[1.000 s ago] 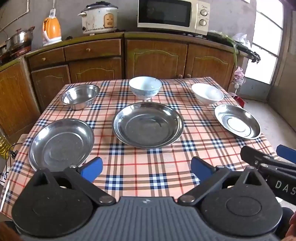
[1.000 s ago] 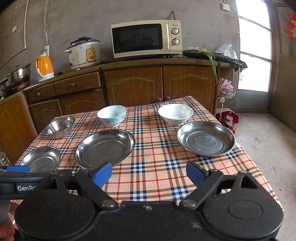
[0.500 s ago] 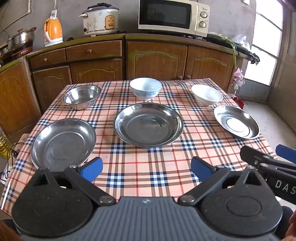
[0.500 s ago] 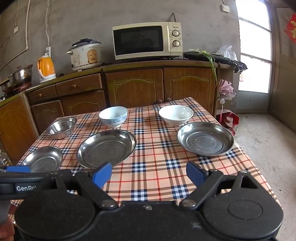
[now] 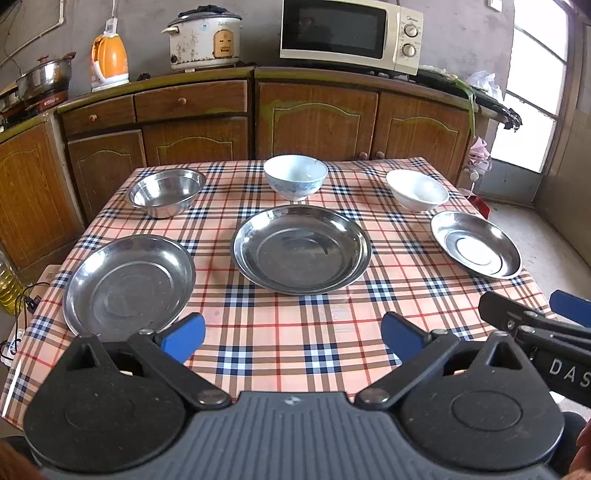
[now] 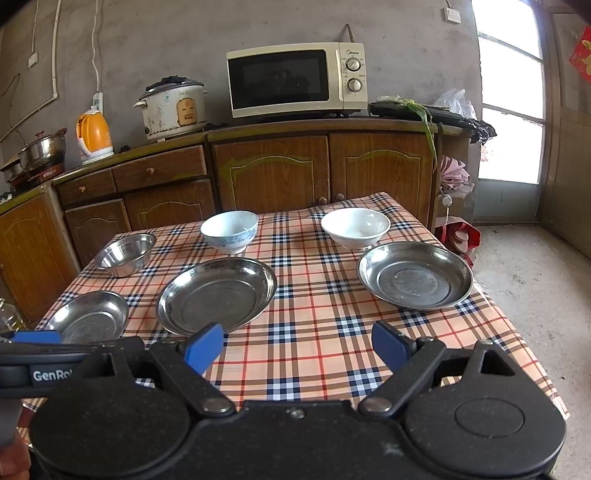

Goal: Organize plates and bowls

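Three steel plates lie on the checked tablecloth: a left plate (image 5: pixel 129 282), a large middle plate (image 5: pixel 301 249) and a right plate (image 5: pixel 475 248). Behind them stand a steel bowl (image 5: pixel 166 191), a blue-patterned bowl (image 5: pixel 295 176) and a white bowl (image 5: pixel 417 189). My left gripper (image 5: pixel 291 338) hangs open over the table's near edge, holding nothing. My right gripper (image 6: pixel 297 347) is open too, near the front edge, between the middle plate (image 6: pixel 217 293) and the right plate (image 6: pixel 415 275). Part of it shows at the right of the left wrist view.
Wooden cabinets (image 5: pixel 317 122) run behind the table, carrying a microwave (image 5: pixel 349 35), a rice cooker (image 5: pixel 205 37), an orange kettle (image 5: pixel 109 61) and a pot (image 5: pixel 44 77). A door and concrete floor (image 6: pixel 532 280) lie to the right. An oil bottle (image 5: pixel 9 284) stands left of the table.
Both views have pulled back and tilted up slightly, so the table sits a little lower in frame. Dishes have not moved; both grippers remain open.
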